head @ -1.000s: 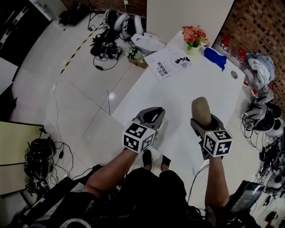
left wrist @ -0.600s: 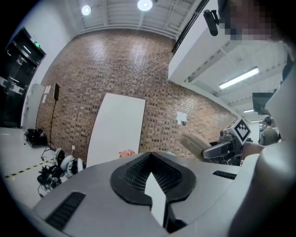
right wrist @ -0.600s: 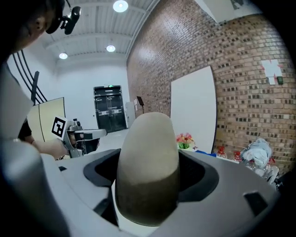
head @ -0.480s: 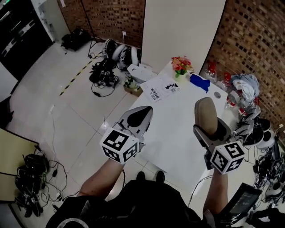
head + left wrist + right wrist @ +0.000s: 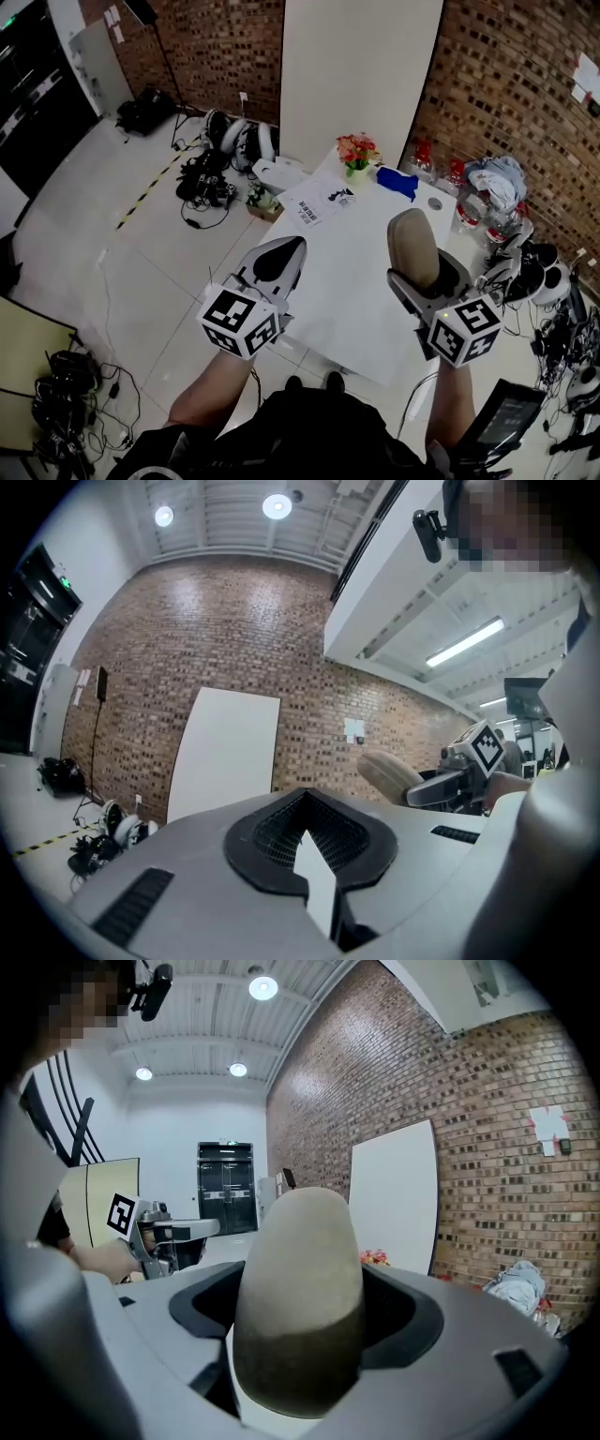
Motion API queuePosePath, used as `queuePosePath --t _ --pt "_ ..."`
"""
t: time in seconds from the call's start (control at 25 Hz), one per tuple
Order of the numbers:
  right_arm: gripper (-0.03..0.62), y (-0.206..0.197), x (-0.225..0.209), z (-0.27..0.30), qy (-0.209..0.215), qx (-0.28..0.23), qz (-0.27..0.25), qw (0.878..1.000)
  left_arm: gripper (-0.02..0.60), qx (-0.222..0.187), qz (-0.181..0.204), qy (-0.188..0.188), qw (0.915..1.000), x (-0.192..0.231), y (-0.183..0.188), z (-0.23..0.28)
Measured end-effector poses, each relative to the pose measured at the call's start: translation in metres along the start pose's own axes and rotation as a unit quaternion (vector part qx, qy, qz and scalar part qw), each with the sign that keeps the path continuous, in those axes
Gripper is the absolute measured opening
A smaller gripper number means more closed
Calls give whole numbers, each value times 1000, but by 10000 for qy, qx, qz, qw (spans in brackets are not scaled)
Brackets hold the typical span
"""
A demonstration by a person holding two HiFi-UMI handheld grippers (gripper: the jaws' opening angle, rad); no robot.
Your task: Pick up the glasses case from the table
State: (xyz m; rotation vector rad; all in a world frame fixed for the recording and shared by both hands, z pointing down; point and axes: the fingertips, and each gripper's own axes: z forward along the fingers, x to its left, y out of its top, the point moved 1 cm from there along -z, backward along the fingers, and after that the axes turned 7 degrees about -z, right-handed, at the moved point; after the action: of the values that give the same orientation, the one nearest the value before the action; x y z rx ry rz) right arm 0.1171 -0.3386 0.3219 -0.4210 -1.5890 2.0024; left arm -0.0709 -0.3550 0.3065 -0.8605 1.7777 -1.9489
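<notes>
– Brick walls (image 5: 525, 84) go round this room, right?
– Yes, red-brown brick. A pale tiled floor (image 5: 122, 244) lies below, and a tall white board (image 5: 361, 66) stands against the wall.
– What is in front of the board?
– A long white desk (image 5: 347, 272). On the floor to its left lies a heap of black cables and white headsets (image 5: 225, 159).
– Who is at the desk?
– A person stands at the near end with a gripper in each hand.
– How is the left gripper (image 5: 279, 255)?
– Its jaws are pressed together with nothing between them. It hangs over the desk's left edge.
– And the right gripper (image 5: 424, 277)?
– Its jaws are clamped on the glasses case (image 5: 412, 244). It is tan and rounded like an egg. Its low end sits between the jaws and its round top sticks out past them.
– Is it on the desk?
– No. It is up in the air over the desk and touches only the gripper.
– What lies on the desk?
– All at the far end: printed papers (image 5: 319, 203) by the left edge, a blue thing (image 5: 397, 182) on the right, I cannot tell what, and a small bunch of red and yellow flowers (image 5: 356, 150) at the very end.
</notes>
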Motion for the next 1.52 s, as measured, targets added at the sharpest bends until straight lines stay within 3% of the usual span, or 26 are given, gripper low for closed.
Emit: queuePosePath --t 0.48,0.92,1.16,1.52 --pt "342 -19 -8 -21 385 62 34 9992 3 226 1 201 9995 -44 -14 11" --pt "342 -30 -2 -65 454 23 -97 9989 3 212 121 5 9997 -103 -24 11" --pt "342 -42 42 -82 431 63 -148 9989 3 192 80 -54 9998 -117 -42 -42" --pt "342 -48 157 -118 289 108 -127 9994 3 162 13 153 9998 -115 -60 -181"
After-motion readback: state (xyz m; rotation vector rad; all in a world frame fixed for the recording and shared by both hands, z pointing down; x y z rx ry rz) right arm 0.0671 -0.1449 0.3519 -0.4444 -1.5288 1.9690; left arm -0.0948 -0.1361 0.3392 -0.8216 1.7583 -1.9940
